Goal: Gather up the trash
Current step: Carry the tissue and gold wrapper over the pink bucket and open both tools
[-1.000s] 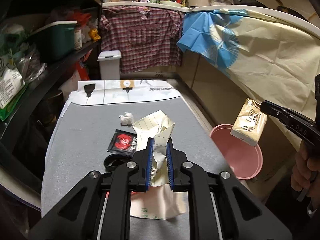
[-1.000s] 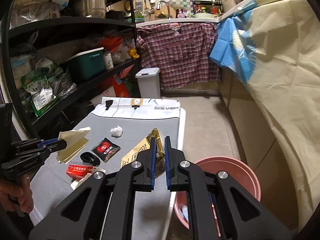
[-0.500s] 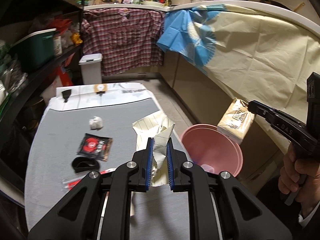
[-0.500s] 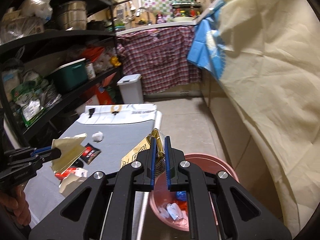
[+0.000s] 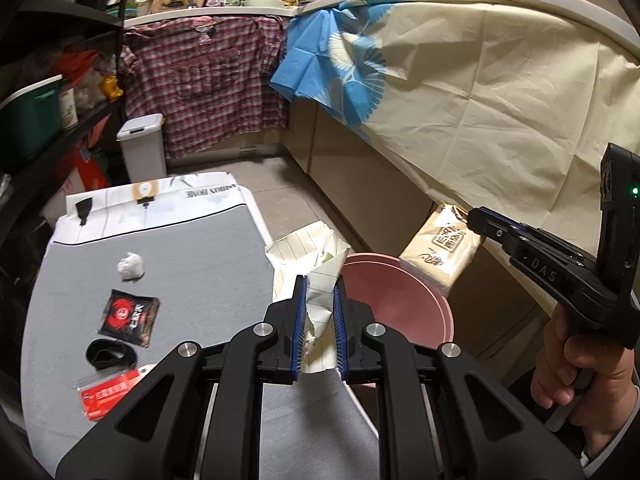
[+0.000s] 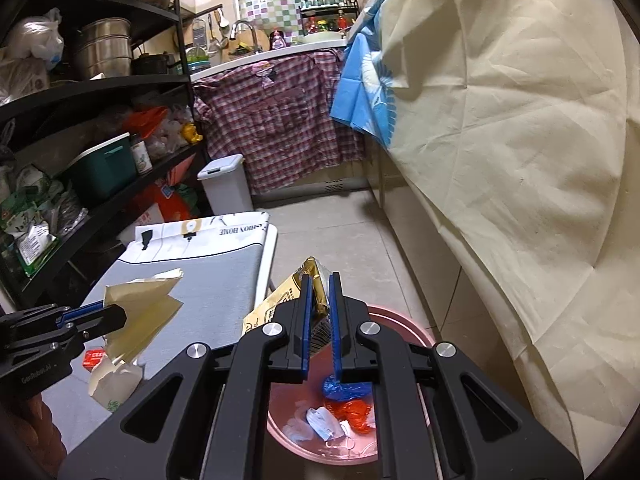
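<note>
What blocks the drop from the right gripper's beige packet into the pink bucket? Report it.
Nothing visible. The right gripper, jaws shut on the beige printed paper packet, hangs over the round pink plastic bucket. Its mouth is open, with only trash at the bottom. The grey-topped table ends left of it.

The right gripper (image 6: 320,316) hides part of the pink basin (image 6: 416,328).

Tiled floor (image 6: 320,240), black shelving (image 6: 100,84)
</note>
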Action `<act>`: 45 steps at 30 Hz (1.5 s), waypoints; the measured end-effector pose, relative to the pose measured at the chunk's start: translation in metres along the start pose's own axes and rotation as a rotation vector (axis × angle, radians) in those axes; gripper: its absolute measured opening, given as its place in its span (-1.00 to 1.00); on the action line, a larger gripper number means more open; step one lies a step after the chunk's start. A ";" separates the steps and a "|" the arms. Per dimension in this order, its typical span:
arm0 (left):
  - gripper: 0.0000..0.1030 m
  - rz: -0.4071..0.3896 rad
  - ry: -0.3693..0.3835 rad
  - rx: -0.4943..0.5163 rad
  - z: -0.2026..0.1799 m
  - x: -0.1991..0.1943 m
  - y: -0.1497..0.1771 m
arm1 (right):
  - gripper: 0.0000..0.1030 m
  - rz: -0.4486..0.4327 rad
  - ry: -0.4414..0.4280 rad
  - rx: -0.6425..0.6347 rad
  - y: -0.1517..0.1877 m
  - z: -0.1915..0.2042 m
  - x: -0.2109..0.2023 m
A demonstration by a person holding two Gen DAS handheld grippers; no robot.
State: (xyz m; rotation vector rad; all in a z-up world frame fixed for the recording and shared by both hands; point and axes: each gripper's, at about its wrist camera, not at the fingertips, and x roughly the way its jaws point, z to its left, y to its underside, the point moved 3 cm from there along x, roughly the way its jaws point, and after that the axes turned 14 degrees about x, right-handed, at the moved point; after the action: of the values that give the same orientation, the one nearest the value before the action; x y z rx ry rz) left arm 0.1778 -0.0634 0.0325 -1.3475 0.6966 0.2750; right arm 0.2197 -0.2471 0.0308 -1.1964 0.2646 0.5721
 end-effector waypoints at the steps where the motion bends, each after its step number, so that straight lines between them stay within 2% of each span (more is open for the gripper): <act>1: -0.75 0.004 0.005 0.002 -0.003 0.004 -0.001 | -0.84 -0.002 0.005 -0.004 -0.001 -0.001 0.001; 11: -0.75 0.021 0.029 0.016 -0.015 0.032 -0.015 | -0.84 0.008 0.026 -0.016 -0.005 -0.005 0.014; 21: -0.75 0.041 0.053 0.017 -0.021 0.062 -0.019 | -0.83 0.007 0.070 0.006 -0.006 -0.015 0.027; 39: -0.74 0.083 0.108 0.042 -0.031 0.103 -0.027 | -0.81 0.055 0.128 0.074 -0.003 -0.035 0.047; 41: -0.71 0.088 0.117 0.043 -0.032 0.106 -0.027 | -0.74 0.060 0.135 0.079 -0.002 -0.036 0.048; 43: -0.53 0.091 0.119 0.045 -0.033 0.106 -0.027 | -0.67 0.069 0.145 0.083 -0.003 -0.038 0.051; 44: -0.51 0.090 0.123 0.046 -0.034 0.106 -0.027 | -0.55 0.073 0.147 0.089 -0.002 -0.039 0.052; 45: -0.51 0.090 0.121 0.049 -0.034 0.105 -0.027 | -0.29 0.073 0.150 0.091 -0.003 -0.040 0.052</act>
State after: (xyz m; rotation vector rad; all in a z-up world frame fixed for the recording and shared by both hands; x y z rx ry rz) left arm 0.2639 -0.1236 -0.0113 -1.2956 0.8620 0.2480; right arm 0.2683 -0.2701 -0.0065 -1.1466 0.4593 0.5287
